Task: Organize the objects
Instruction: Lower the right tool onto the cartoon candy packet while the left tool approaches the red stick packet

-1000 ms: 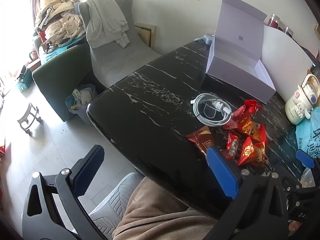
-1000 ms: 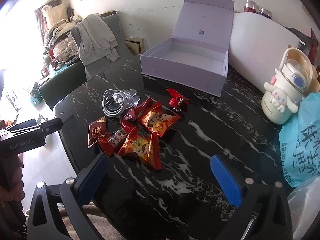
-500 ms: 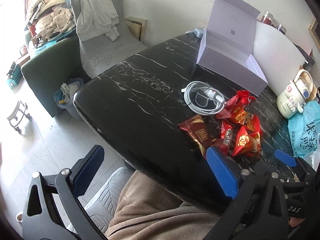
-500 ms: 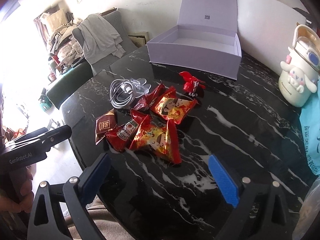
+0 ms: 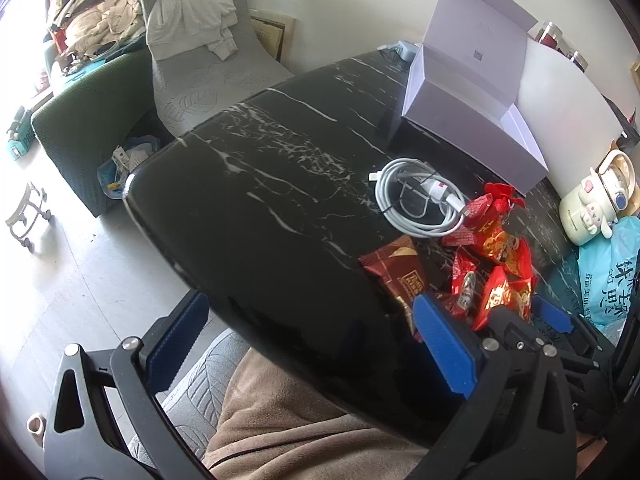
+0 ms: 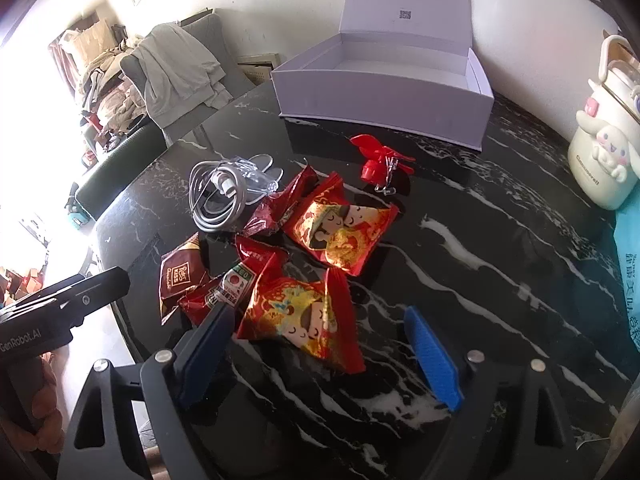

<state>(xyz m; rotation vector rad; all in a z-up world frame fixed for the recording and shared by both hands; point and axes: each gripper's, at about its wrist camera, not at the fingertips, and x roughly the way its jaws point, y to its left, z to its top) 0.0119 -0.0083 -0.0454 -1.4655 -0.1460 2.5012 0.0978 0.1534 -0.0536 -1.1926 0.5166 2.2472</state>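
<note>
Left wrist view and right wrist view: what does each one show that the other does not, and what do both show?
Only the left wrist view shows the small white stool on the floor and the person's brown-clad lap. Only the right wrist view shows the inside floor of the open box and the left hand-held gripper's body from outside. Both show the coiled white cable, the red snack packets and the cartoon bottle.

Left wrist cam: off the black marble table point(image 5: 260, 184) near corner, above edge, facing diagonally toward open white box point(image 5: 472, 120) at far side. Right wrist cam: low over the table point(image 6: 500, 248), closer to box point(image 6: 384, 92), facing it nearly head-on. Shared: box, coiled white cable point(image 5: 416, 204) point(image 6: 216, 200), red packets btw.
</note>
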